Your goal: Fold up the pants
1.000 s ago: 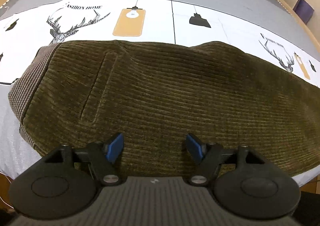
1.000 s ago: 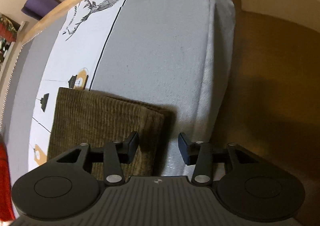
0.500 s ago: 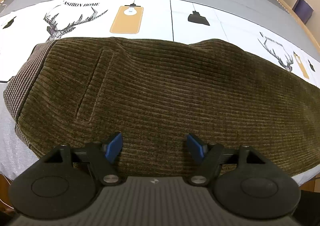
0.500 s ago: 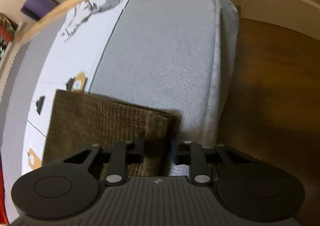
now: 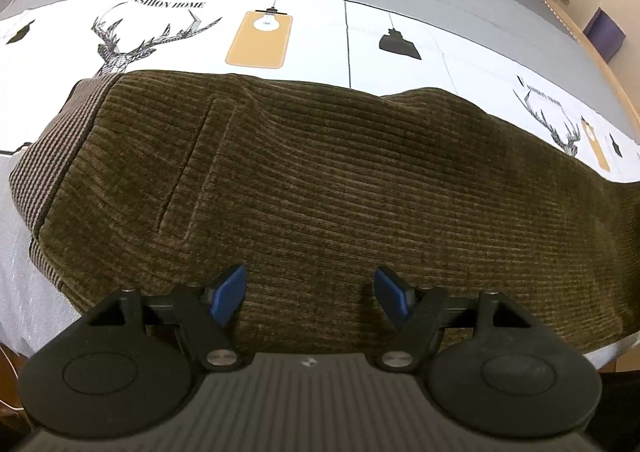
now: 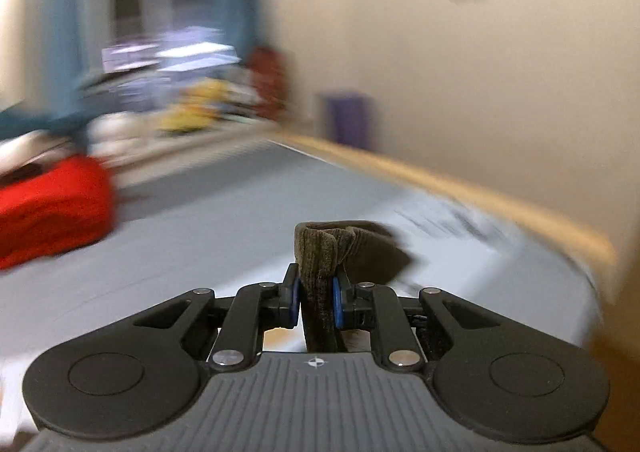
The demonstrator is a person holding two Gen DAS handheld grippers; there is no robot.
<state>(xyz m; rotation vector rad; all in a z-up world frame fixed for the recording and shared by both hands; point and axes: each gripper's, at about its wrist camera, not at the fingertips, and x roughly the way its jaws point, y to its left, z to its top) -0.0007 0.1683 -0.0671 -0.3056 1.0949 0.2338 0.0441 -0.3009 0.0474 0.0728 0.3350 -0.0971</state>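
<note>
Since a second ago my right gripper has clamped the pants hem and lifted it; left gripper hovers spread above them, crosswise fold pending.

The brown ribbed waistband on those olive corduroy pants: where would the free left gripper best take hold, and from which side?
Probably at the brown ribbed waistband, at its near corner, coming from the left edge of the olive corduroy pants. There the cloth ends in a thick, flat border lying over the bedsheet. The left gripper hangs open above; the right gripper is closing on the leg end.
</note>
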